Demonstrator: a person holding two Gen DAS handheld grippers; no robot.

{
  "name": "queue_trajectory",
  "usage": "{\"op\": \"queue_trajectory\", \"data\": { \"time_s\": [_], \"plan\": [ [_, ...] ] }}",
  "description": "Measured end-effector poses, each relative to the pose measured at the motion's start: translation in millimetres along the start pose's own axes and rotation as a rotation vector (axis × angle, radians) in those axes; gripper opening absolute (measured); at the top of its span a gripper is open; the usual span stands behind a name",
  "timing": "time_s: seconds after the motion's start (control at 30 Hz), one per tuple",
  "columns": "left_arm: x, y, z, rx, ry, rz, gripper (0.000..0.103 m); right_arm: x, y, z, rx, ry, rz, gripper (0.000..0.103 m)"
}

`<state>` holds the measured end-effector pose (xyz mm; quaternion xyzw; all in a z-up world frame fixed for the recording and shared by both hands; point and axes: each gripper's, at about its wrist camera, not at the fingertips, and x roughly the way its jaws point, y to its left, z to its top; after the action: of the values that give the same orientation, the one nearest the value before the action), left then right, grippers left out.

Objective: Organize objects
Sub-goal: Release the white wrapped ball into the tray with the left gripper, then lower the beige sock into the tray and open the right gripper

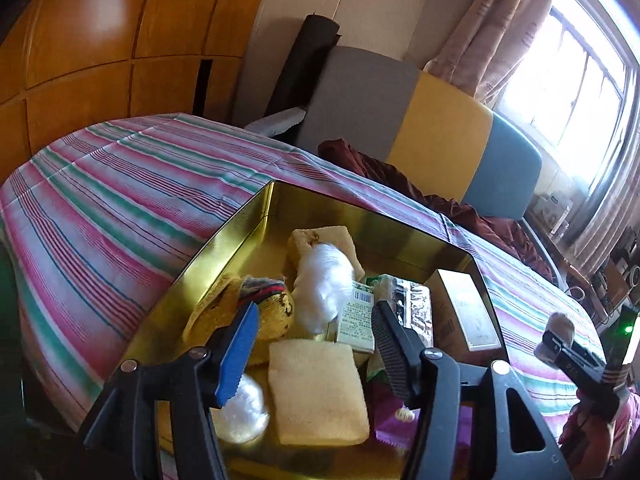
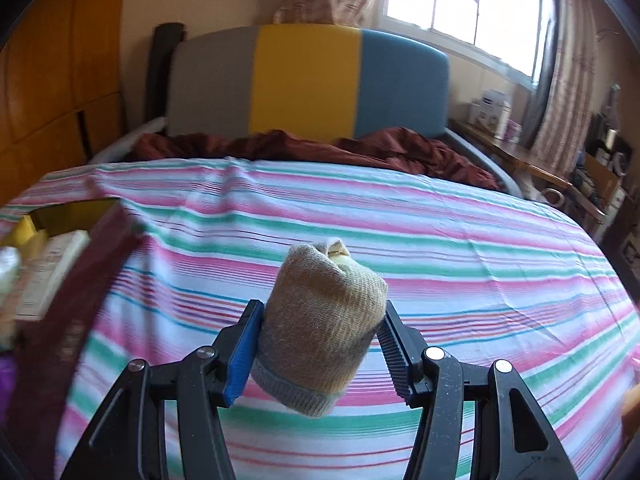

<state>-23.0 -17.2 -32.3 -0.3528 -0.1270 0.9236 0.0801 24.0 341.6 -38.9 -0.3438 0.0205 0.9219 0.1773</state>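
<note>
A gold tin box (image 1: 236,240) sits on the striped bed. It holds sponges (image 1: 316,392), white plastic bundles (image 1: 324,288), a yellow knit item (image 1: 272,312), a small carton (image 1: 356,324) and a tan box (image 1: 464,312). My left gripper (image 1: 316,344) is open and empty above the box. My right gripper (image 2: 320,340) is shut on a rolled beige sock (image 2: 320,320) and holds it above the bedsheet. The right gripper with the sock (image 1: 560,330) also shows at the right in the left wrist view. The box's corner (image 2: 76,210) shows at the left in the right wrist view.
The striped sheet (image 2: 440,260) covers the bed. A dark red blanket (image 2: 320,146) lies bunched at the grey, yellow and blue headboard (image 2: 308,84). A wooden wardrobe (image 1: 100,48) stands left. A cluttered desk (image 2: 560,160) stands right under the window.
</note>
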Motion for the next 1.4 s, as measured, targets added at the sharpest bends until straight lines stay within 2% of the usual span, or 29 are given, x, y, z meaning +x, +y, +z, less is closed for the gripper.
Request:
{"op": "queue_trajectory", "data": {
  "time_s": [0.27, 0.53, 0.67, 0.9, 1.07, 1.17, 1.3, 1.4],
  "plan": [
    [-7.7, 8.2, -2.1, -0.024, -0.004, -0.014, 0.059, -40.4, 63.4, 29.0, -0.072, -0.068, 0.213, 0.058],
    [-14.7, 3.4, -3.1, -0.001, 0.003, -0.011, 0.059, -39.9, 147.5, 58.5, -0.154, -0.034, 0.378, 0.058],
    [-20.3, -0.4, -1.9, 0.016, 0.005, 0.008, 0.059, -26.9, 186.3, 67.7, -0.177, 0.027, 0.438, 0.058],
    [-24.6, 2.9, 0.1, 0.024, 0.049, 0.049, 0.059, 12.9, 235.1, 76.4, -0.175, 0.143, 0.465, 0.058],
    [-25.6, 11.5, 3.9, -0.004, 0.081, 0.1, 0.059, 37.7, 247.9, 77.0, -0.134, 0.205, 0.447, 0.058],
    [-23.8, 13.3, 5.1, -0.005, 0.091, 0.13, 0.059, 47.2, 250.8, 77.8, -0.11, 0.224, 0.445, 0.058],
    [-23.1, 14.5, 5.8, -0.008, 0.097, 0.147, 0.059, 49.0, 247.8, 79.5, -0.09, 0.23, 0.442, 0.069],
    [-25.9, 13.1, 6.8, -0.01, 0.081, 0.158, 0.059, 37.1, 240.1, 79.0, -0.087, 0.201, 0.44, 0.071]
  ]
}}
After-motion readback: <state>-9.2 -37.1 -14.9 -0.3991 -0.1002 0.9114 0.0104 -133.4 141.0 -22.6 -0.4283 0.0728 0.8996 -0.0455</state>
